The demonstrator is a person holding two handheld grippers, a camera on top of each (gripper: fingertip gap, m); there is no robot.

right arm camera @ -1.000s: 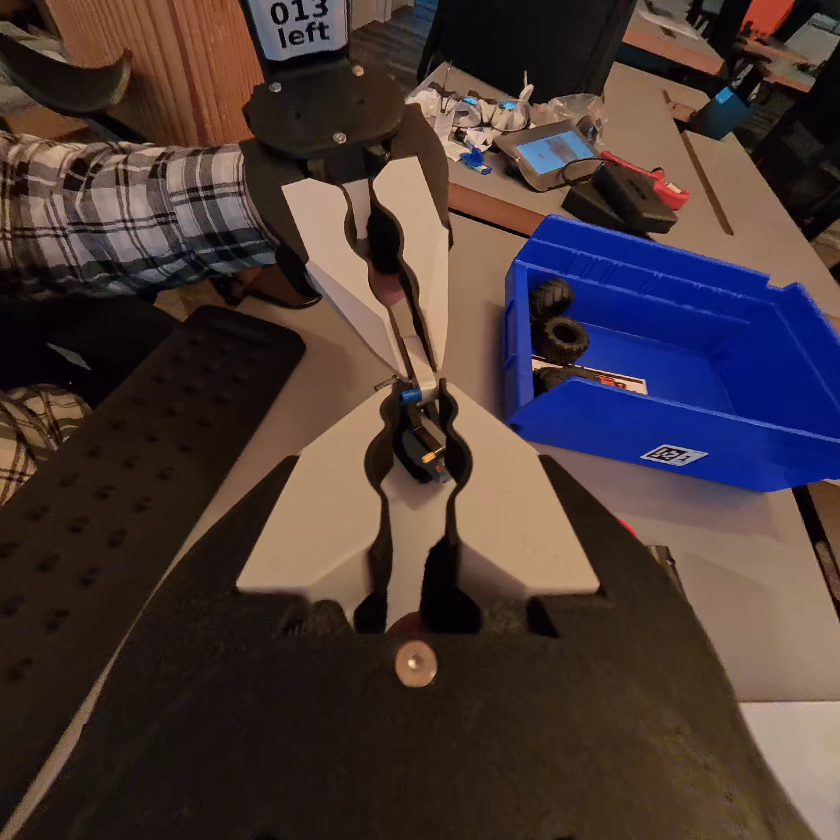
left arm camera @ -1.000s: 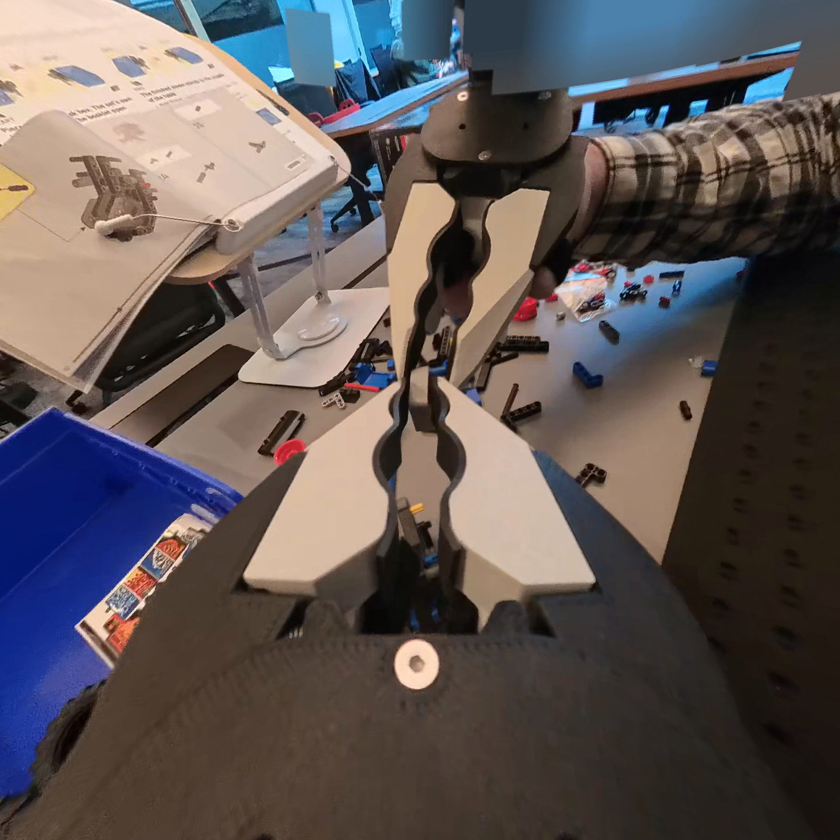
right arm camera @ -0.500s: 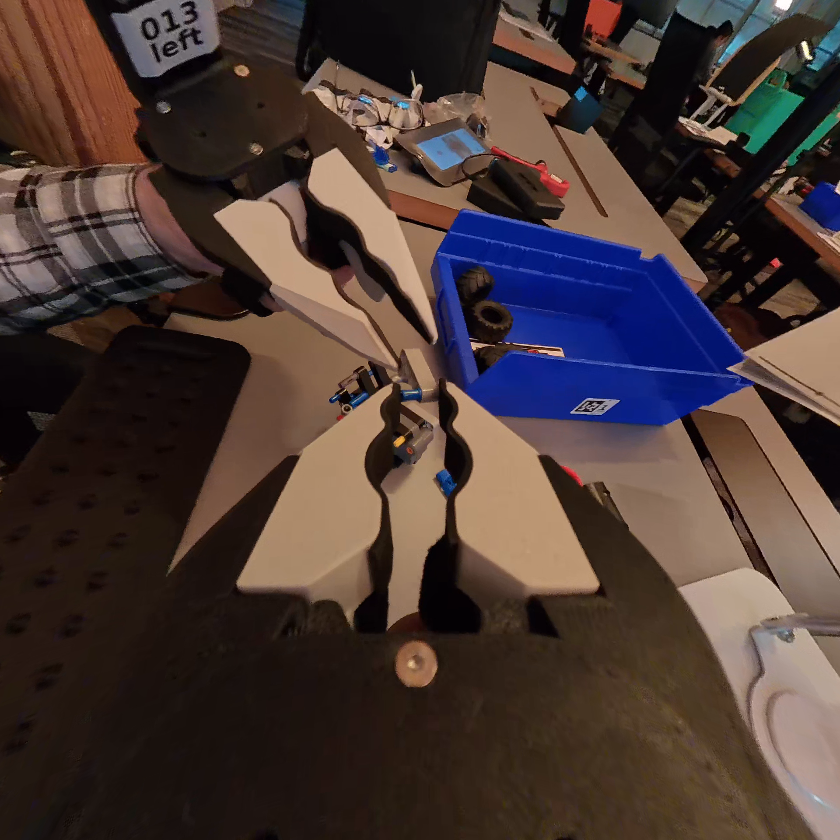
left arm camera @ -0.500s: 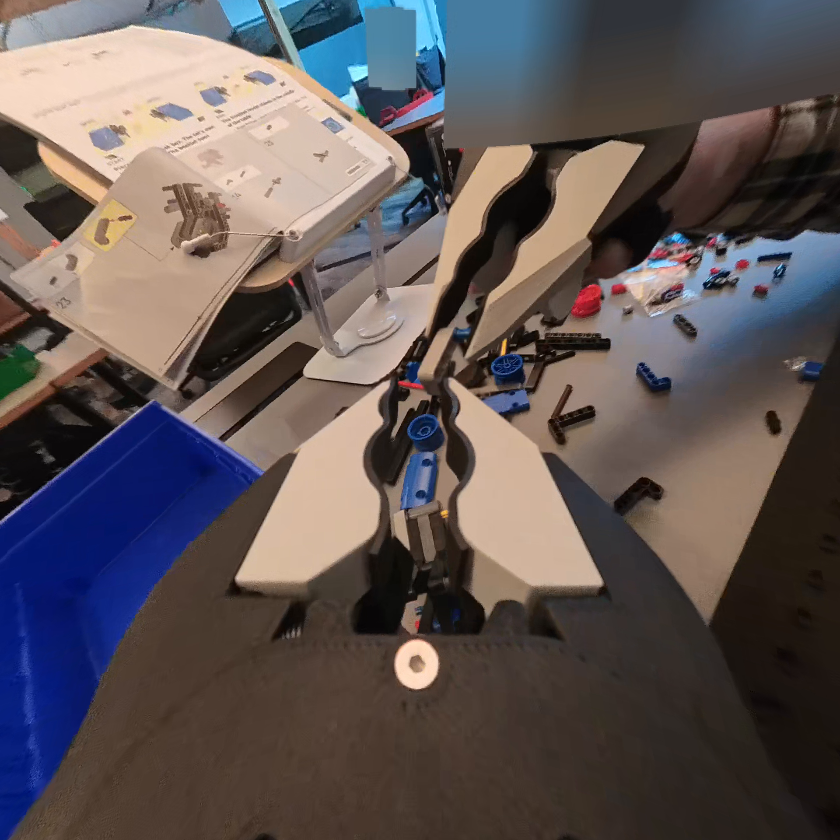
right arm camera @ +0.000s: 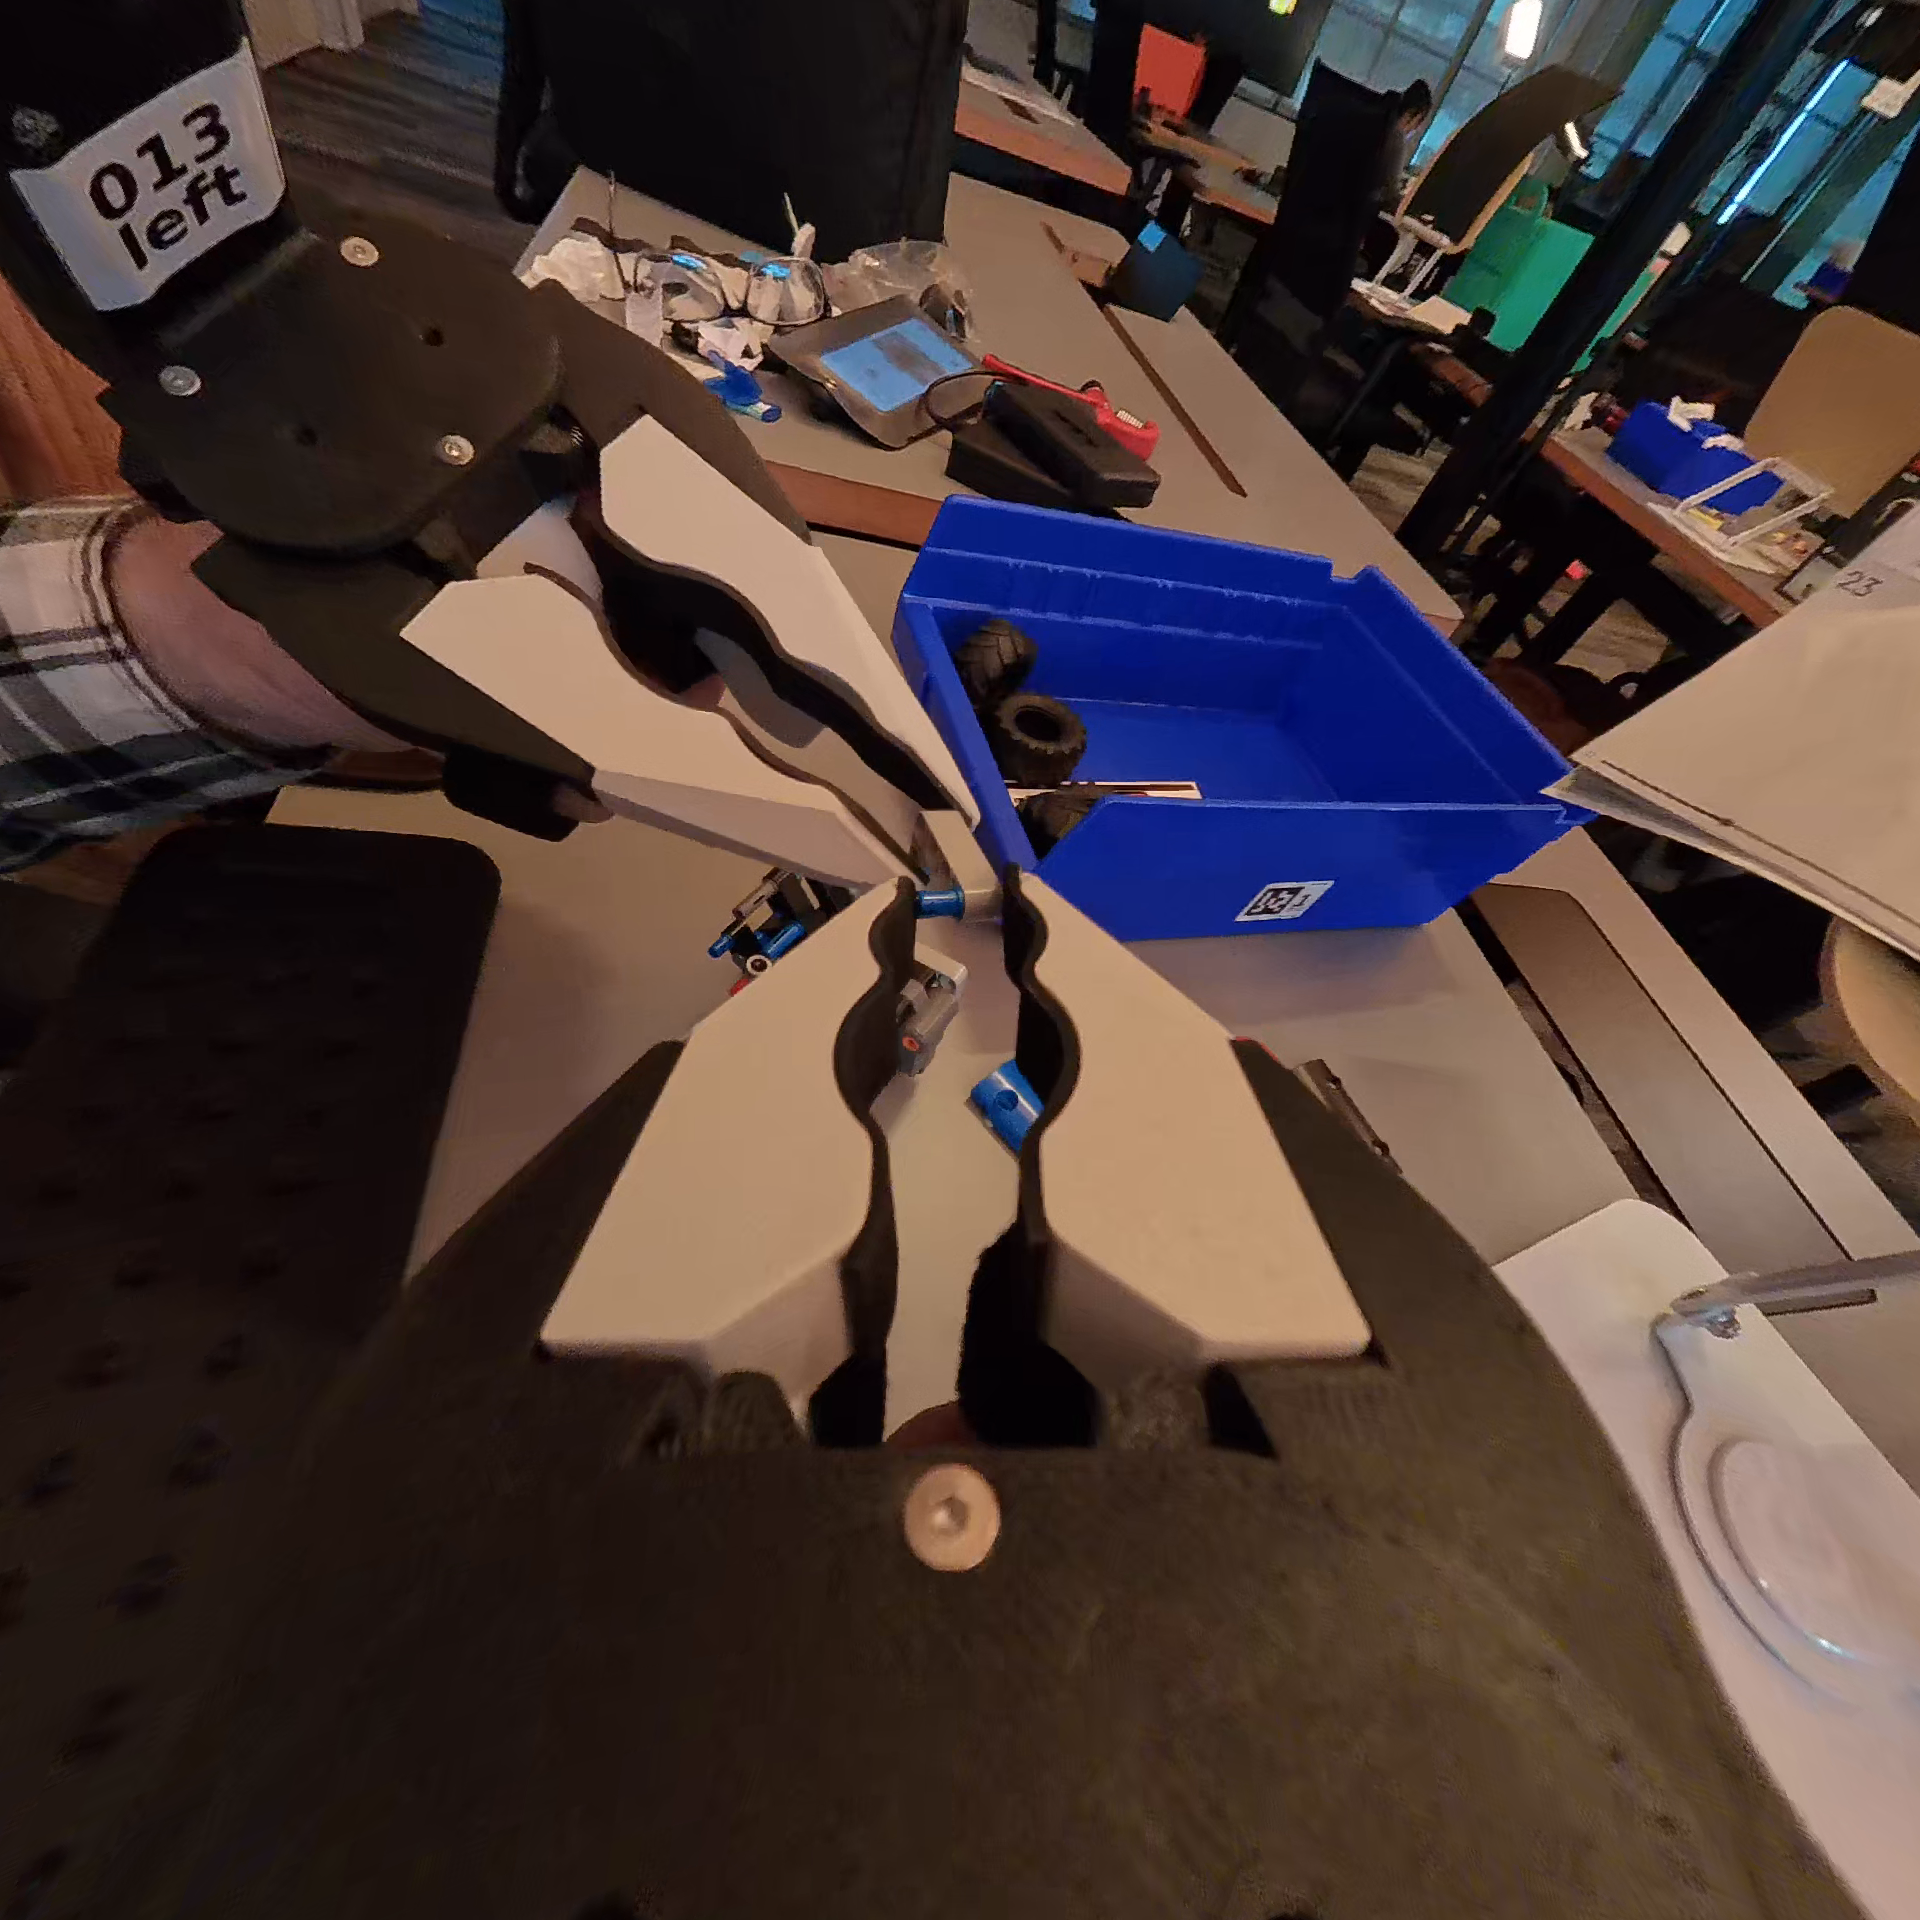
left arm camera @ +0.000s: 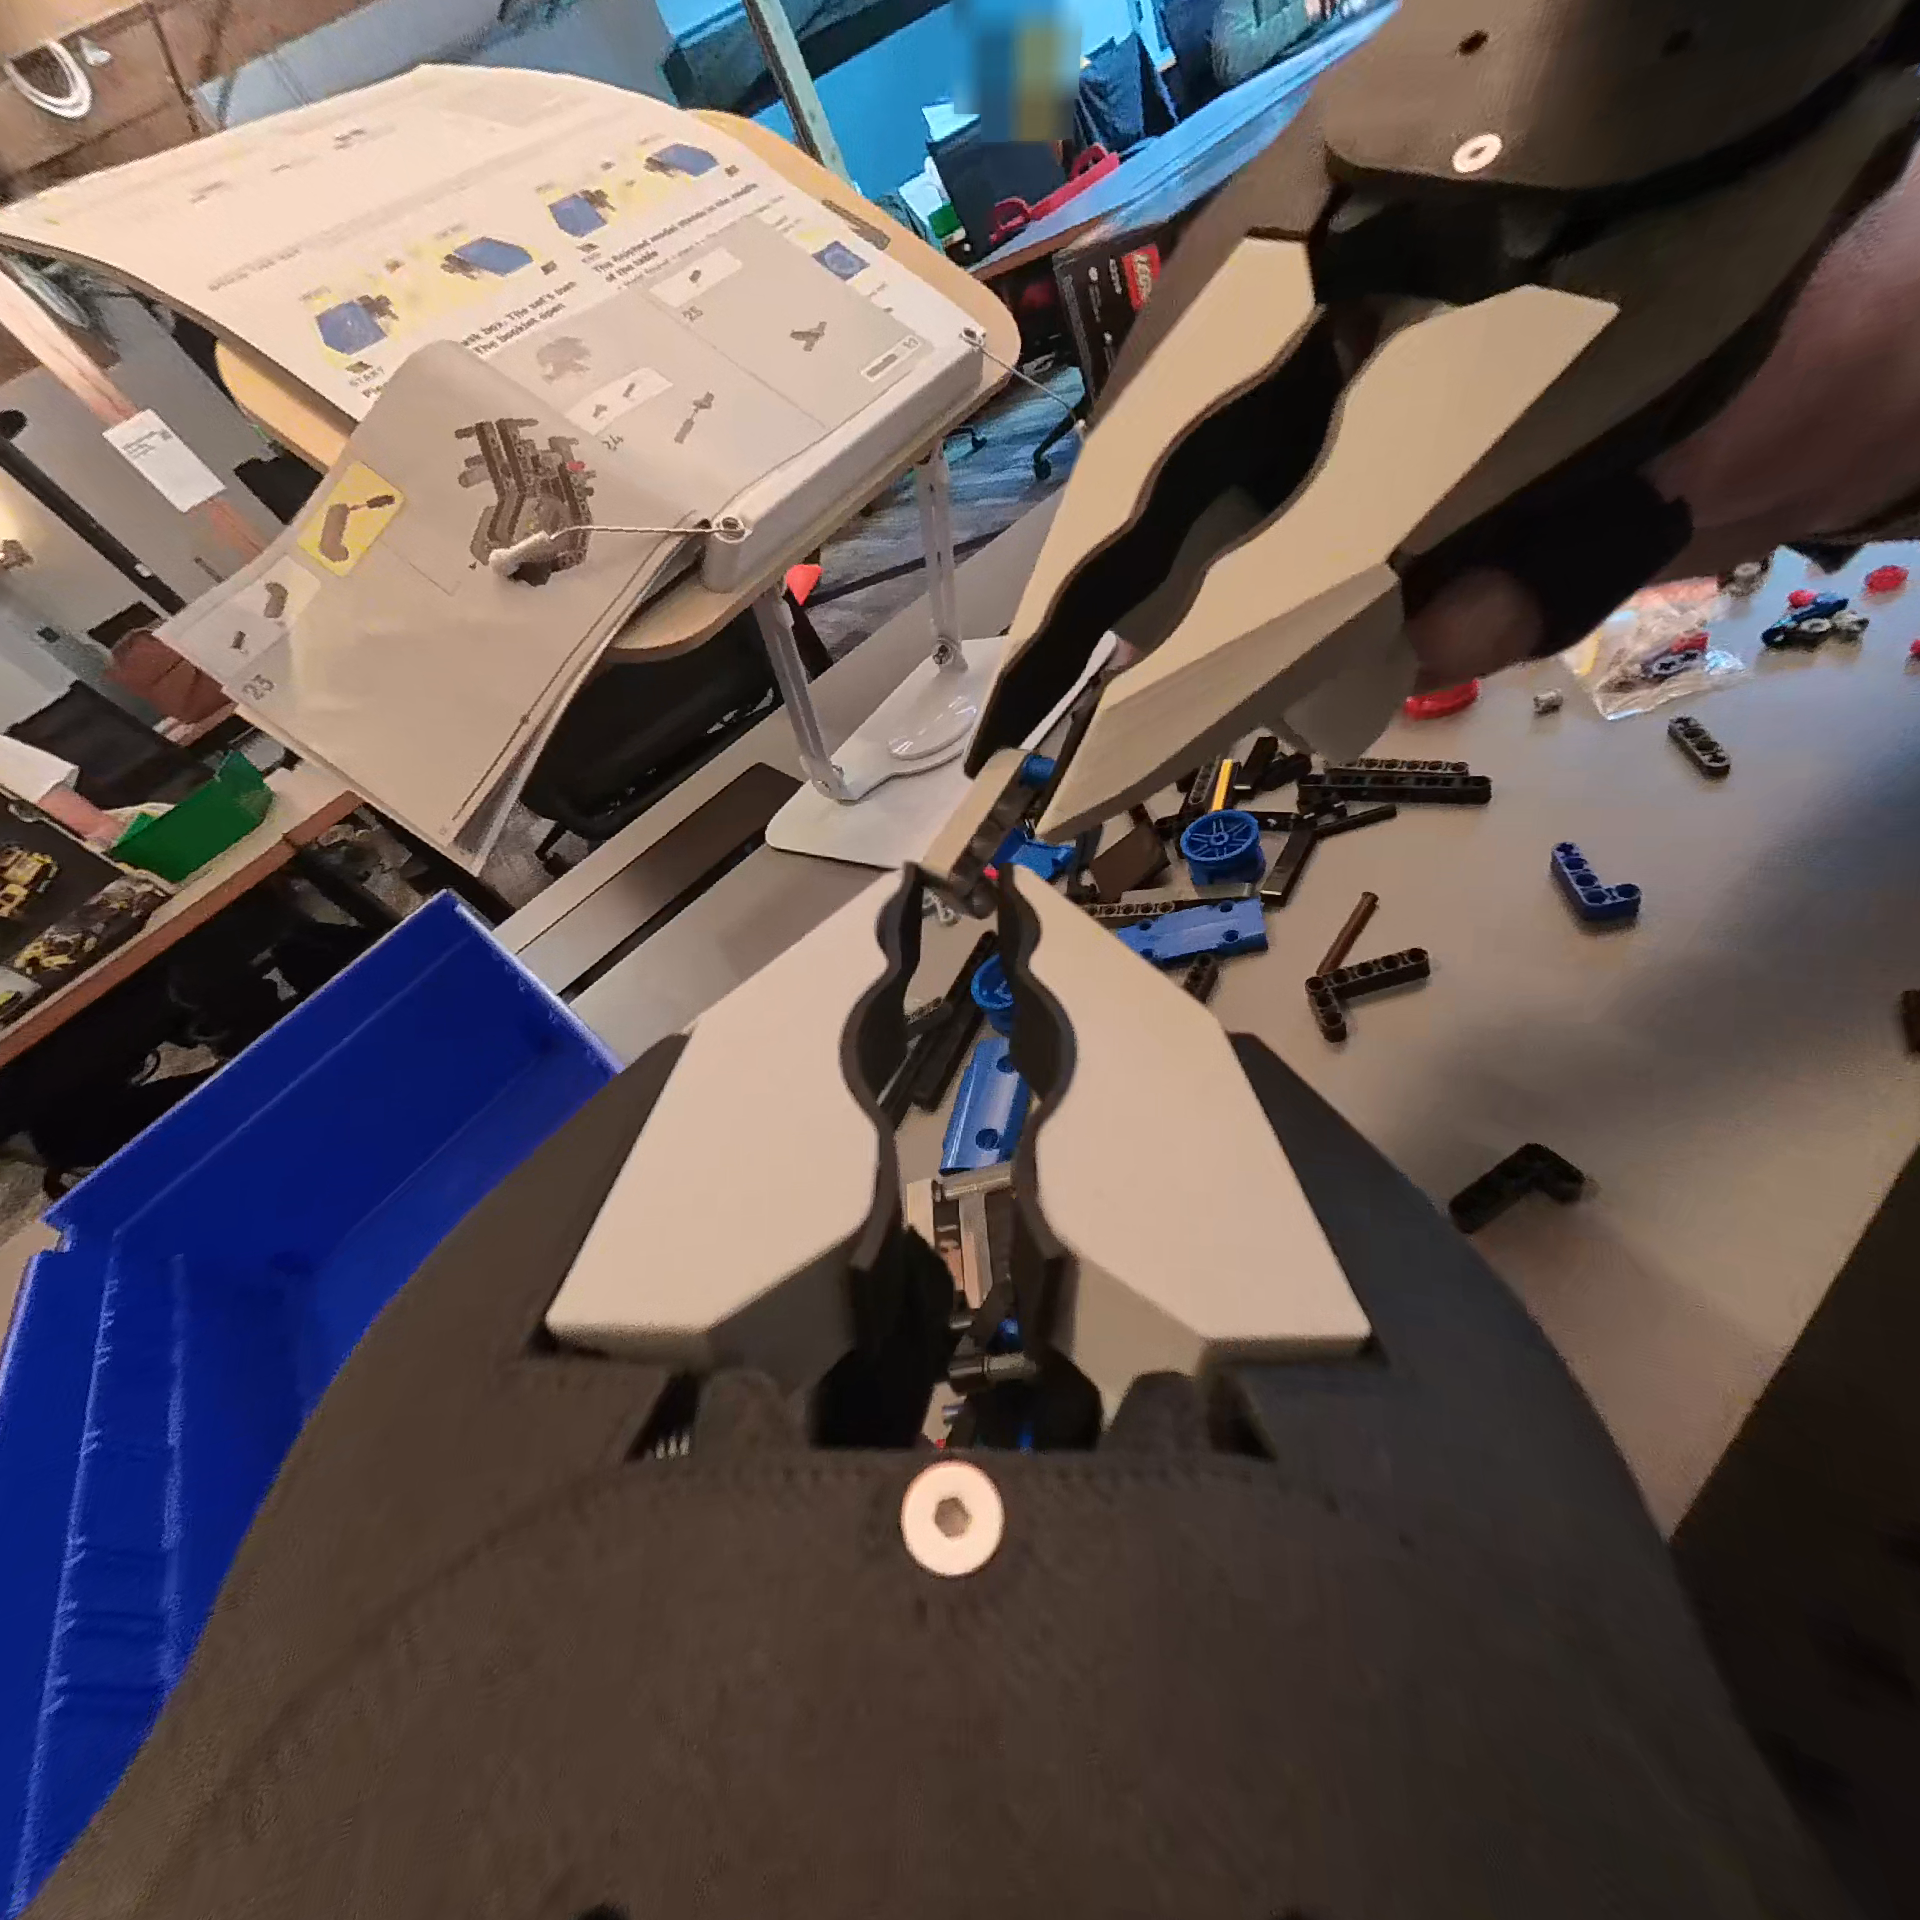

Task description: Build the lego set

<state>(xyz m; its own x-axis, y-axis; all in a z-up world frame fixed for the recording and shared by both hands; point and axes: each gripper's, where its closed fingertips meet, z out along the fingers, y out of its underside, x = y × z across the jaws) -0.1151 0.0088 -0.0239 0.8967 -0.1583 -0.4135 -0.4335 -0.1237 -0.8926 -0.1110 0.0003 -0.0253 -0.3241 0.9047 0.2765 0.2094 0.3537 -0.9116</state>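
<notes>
Left gripper [left arm camera: 961,883]: my jaws are nearly closed, tips pinching one end of a small grey piece [left arm camera: 966,847] held in the air over the table [left arm camera: 1558,1039].
Right gripper [right arm camera: 961,899]: my jaws are a narrow gap apart, tips holding a blue pin [right arm camera: 940,902] joined to that same grey piece.
Meeting point: the two grippers come tip to tip, right one from the far right in the left wrist view.
Loose parts: black beams [left arm camera: 1392,781], a blue wheel hub [left arm camera: 1221,844] and blue pieces lie scattered on the table far right of my left tips.
Sub-assembly [right arm camera: 769,920]: grey, black and blue, on the table just left of my right tips.
Bin [right arm camera: 1247,748]: blue, far right of the right gripper, tyres [right arm camera: 1034,732] inside.
Manual [left arm camera: 499,343]: open on a stand, far left.
</notes>
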